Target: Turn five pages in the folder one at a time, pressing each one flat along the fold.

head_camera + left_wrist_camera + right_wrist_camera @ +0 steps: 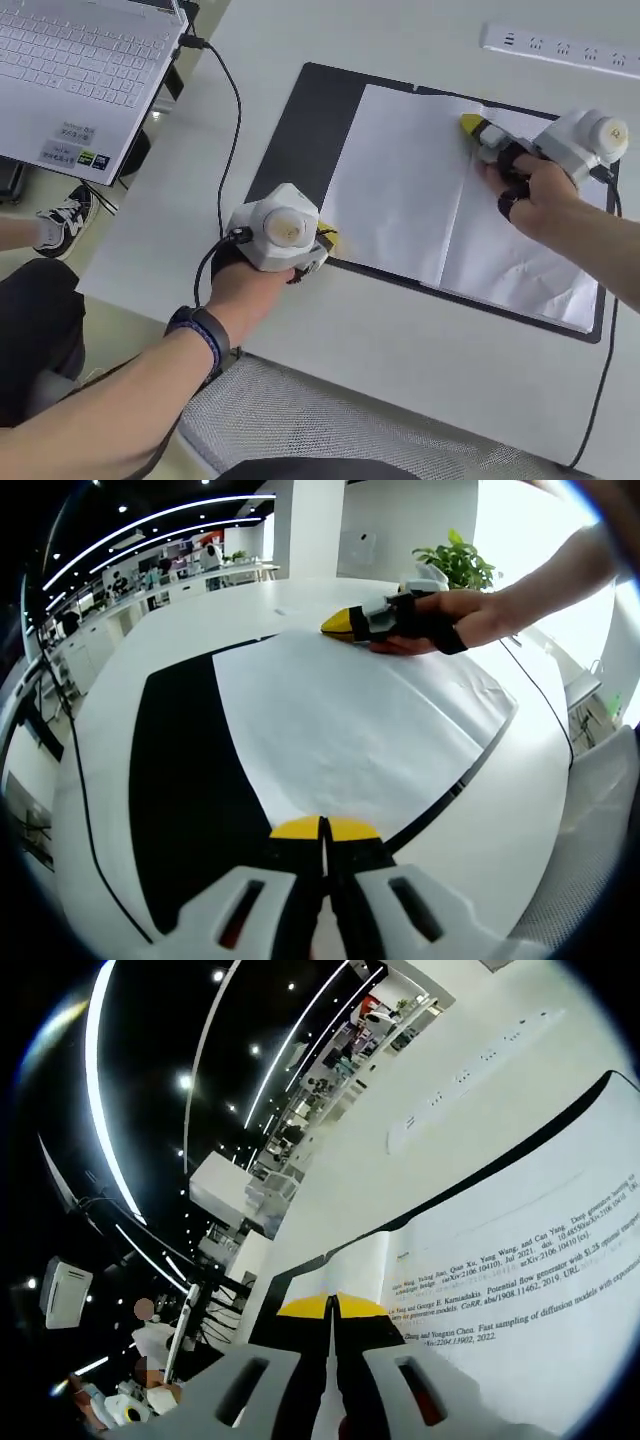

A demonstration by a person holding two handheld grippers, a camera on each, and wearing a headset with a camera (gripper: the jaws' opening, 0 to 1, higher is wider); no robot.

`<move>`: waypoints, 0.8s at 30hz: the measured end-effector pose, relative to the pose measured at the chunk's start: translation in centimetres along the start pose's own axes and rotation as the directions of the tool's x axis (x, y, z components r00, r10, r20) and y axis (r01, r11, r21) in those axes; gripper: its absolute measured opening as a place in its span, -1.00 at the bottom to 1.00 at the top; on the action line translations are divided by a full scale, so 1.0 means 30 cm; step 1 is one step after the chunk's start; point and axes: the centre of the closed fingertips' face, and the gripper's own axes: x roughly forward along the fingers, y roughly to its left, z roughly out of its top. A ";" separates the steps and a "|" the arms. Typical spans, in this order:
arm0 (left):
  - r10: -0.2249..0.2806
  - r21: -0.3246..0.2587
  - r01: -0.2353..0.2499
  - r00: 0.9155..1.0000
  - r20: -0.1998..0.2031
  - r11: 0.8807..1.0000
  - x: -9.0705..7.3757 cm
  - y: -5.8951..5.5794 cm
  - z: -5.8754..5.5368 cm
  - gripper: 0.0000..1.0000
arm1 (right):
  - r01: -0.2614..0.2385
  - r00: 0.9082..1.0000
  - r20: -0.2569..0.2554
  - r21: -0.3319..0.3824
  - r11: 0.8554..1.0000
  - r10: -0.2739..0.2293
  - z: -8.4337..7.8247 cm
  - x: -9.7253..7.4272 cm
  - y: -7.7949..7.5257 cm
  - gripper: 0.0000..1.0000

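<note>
1 black folder [300, 130] lies open on the white surface [400, 360], with 2 white pages [400, 190] spread across it. In the right gripper view the sheet by the tips carries printed references: "Potential flow generator", "CoRR, abs/1908.11462, 2019" and "Fast sampling of diffusion models". The right gripper [472, 125] sits at the pages' top edge near the fold, its 2 yellow-tipped fingers [305, 1307] closed together; whether they pinch paper I cannot tell. The left gripper [326, 238] rests at the folder's near edge, its 2 fingers closed tip to tip. 1 laptop [70, 70], its stickers unreadable, and 1 power strip [560, 48] lie well apart
</note>
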 end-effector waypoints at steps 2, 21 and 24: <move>-0.002 0.001 0.002 1.000 0.000 1.000 0.002 0.000 -0.001 -1.00 | -0.009 1.000 -0.014 -0.008 1.000 0.009 -0.016 -0.011 0.006 -1.00; -0.008 -0.010 0.008 1.000 0.005 1.000 0.002 -0.002 -0.002 -1.00 | -0.090 0.994 -0.063 -0.008 0.996 0.089 -0.174 -0.195 0.118 -1.00; -0.008 -0.011 0.008 1.000 0.007 1.000 0.001 -0.003 -0.002 -1.00 | -0.094 0.993 -0.077 -0.012 0.995 0.093 -0.211 -0.236 0.159 -1.00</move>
